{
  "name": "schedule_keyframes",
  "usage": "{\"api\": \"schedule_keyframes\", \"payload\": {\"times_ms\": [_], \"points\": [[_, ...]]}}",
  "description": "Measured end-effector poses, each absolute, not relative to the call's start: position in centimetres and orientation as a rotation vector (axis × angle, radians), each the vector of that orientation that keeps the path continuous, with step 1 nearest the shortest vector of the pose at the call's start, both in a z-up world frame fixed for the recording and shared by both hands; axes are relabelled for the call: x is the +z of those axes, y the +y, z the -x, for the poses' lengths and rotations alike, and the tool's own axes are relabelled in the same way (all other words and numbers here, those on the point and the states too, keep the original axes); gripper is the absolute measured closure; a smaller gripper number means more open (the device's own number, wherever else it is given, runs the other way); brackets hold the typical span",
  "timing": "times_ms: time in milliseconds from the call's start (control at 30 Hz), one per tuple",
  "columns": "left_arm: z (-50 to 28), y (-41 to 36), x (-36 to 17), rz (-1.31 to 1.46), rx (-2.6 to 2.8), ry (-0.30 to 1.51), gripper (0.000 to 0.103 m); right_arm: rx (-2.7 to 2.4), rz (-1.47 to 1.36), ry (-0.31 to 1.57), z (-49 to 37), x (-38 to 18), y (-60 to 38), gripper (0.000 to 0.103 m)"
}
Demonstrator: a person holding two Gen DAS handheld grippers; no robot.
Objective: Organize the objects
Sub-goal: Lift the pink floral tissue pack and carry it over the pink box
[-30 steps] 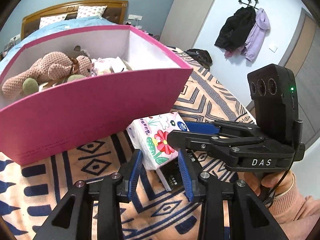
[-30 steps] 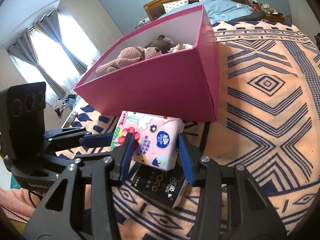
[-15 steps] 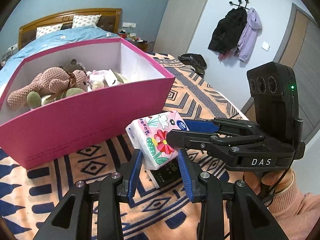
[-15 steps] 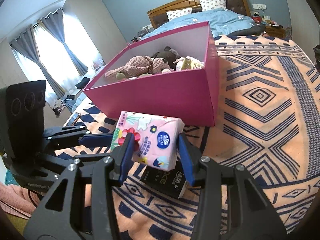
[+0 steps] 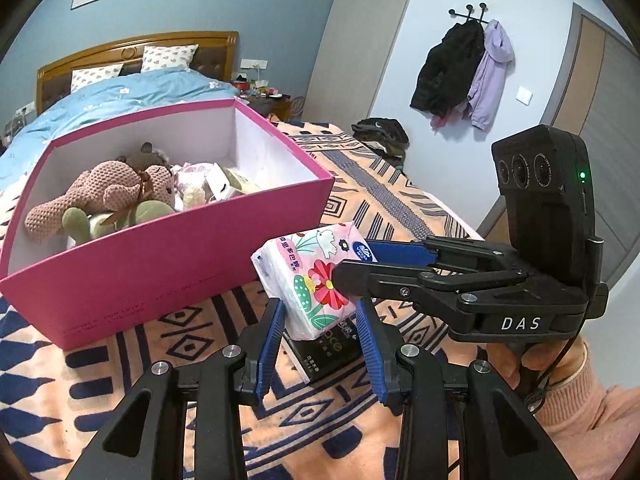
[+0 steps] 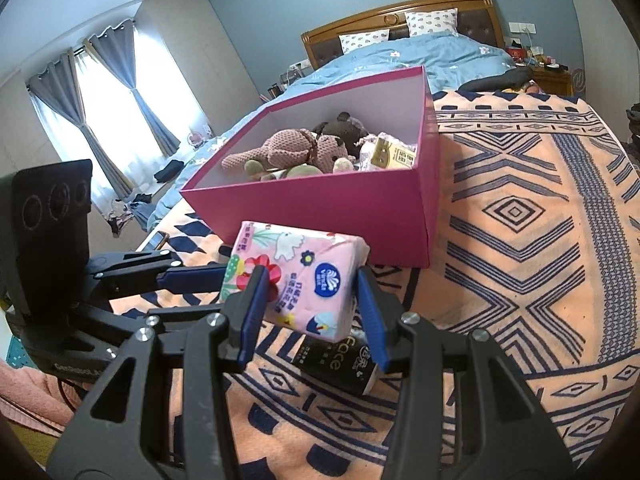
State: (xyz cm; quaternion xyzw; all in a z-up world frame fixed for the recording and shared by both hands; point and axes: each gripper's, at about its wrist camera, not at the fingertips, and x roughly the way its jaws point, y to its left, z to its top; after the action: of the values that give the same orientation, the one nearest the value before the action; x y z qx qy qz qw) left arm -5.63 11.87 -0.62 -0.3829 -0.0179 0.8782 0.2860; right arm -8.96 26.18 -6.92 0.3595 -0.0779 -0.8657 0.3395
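Observation:
A pink flowered tissue pack (image 5: 316, 280) is held in the air between both grippers, in front of the pink box (image 5: 160, 264). My left gripper (image 5: 320, 320) is shut on its lower end. My right gripper (image 6: 310, 300) is shut on the same pack (image 6: 296, 276) from the other side; it also shows in the left wrist view (image 5: 360, 264). The open box (image 6: 332, 204) holds a knitted pink plush toy (image 5: 104, 196), a dark plush and some packets. A black tissue pack (image 6: 340, 364) lies on the blanket under the pink one.
Everything rests on an orange and navy patterned blanket (image 6: 520, 240). A bed with a blue cover (image 6: 420, 56) stands behind the box. Coats (image 5: 464, 72) hang on the wall at the right. A phone (image 6: 156, 240) lies at the blanket's left edge.
Both grippers have risen with the pink tissue pack, lifting it off the black pack. The box's inside shows more from above.

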Motion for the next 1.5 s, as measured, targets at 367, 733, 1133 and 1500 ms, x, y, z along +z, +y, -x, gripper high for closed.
{"api": "schedule_keyframes", "payload": {"times_ms": [367, 733, 1133, 1500], "points": [[5.7, 11.9, 0.6, 0.986, 2.360, -0.034, 0.066, -2.274, -0.896, -0.182, 8.9, -5.7, 26.3, 0.055], [6.1, 12.0, 1.4, 0.965, 2.368, -0.021, 0.066, -2.287, -0.865, -0.173, 9.4, -4.4, 26.2, 0.055], [6.7, 12.0, 1.9, 0.954, 2.372, -0.025, 0.066, -2.296, -0.852, -0.169, 10.0, -3.8, 26.3, 0.055], [8.4, 11.8, 2.7, 0.948, 2.382, -0.020, 0.066, -2.303, -0.831, -0.150, 11.2, -2.8, 26.0, 0.055]]}}
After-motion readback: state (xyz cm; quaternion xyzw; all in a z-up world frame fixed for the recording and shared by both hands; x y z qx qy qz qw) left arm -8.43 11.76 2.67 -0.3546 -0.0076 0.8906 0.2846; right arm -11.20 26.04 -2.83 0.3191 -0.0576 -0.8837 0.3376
